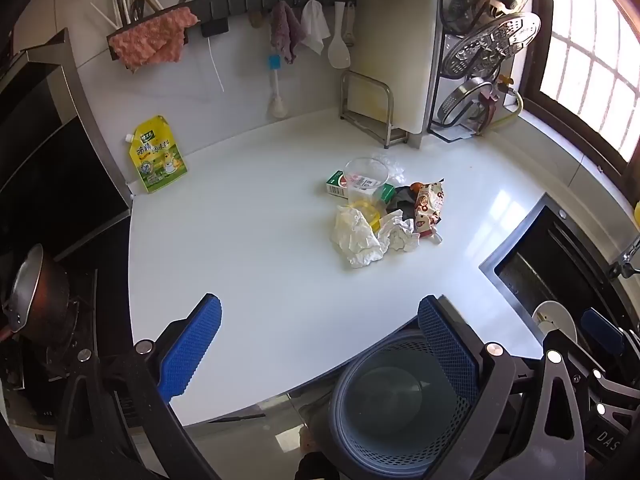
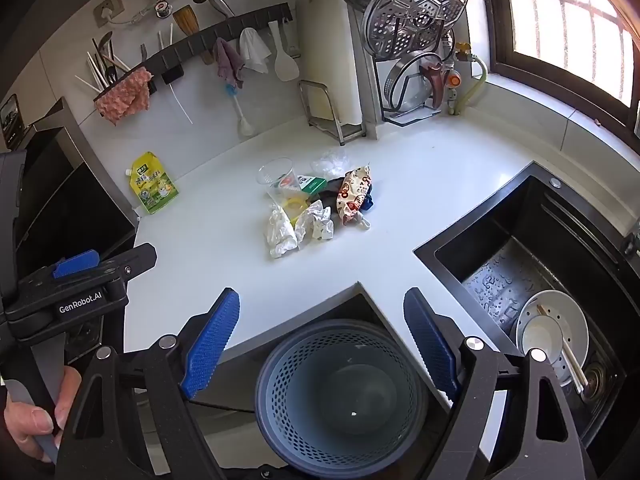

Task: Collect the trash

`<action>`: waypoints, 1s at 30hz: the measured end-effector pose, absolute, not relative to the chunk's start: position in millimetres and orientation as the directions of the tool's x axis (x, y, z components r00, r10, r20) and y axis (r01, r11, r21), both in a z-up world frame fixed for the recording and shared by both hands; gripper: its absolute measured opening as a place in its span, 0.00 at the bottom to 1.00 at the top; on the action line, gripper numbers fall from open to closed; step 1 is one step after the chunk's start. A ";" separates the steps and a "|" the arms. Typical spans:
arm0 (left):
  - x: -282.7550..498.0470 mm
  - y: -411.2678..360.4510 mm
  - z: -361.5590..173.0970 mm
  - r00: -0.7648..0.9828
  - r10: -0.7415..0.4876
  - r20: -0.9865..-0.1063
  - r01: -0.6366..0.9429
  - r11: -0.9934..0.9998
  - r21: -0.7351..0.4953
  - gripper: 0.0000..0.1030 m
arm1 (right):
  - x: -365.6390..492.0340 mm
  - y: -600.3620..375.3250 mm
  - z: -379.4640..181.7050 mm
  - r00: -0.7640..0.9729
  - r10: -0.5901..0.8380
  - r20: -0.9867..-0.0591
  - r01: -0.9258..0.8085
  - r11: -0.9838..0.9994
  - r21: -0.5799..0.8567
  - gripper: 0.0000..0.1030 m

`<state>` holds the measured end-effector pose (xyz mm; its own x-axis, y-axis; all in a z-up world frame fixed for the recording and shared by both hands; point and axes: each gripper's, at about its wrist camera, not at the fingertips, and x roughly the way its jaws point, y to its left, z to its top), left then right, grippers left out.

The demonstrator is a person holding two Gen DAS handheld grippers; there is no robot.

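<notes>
Here the trash sits in one small heap near the middle of the white table: a clear plastic cup lying over a green carton, crumpled white paper in front of them, a printed snack wrapper on the heap's right side, and a bit of clear film behind. The blue perforated bin stands below the table's front edge, on the floor, well apart from the heap and holding nothing big enough to make out. The left tongs hang over the table's near edge, blue pads spread wide with nothing between them. The right tongs are likewise spread and grip nothing, with the bin seen between their fingers. A yellow pouch leans against the back wall at the left; a black sink with white dishes lies to the right
</notes>
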<state>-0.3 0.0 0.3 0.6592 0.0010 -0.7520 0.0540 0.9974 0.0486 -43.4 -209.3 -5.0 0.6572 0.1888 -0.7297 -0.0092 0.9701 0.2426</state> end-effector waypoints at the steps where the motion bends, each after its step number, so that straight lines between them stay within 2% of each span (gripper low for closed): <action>1: -0.4 -0.1 0.3 0.660 0.002 -0.751 0.054 0.997 0.050 0.94 | -43.8 -209.5 -4.6 0.659 0.188 -0.729 -0.010 0.970 0.241 0.78; 30: -0.2 -11.3 9.5 0.660 0.015 -0.751 0.046 0.997 0.061 0.94 | -46.2 -214.9 -2.5 0.669 0.182 -0.720 -0.010 0.972 0.237 0.78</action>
<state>-0.2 -11.3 9.5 0.6600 0.0151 -0.7511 0.0464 0.9971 0.0608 -46.2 -214.9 -2.5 0.6693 0.1821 -0.7203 -0.0096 0.9715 0.2368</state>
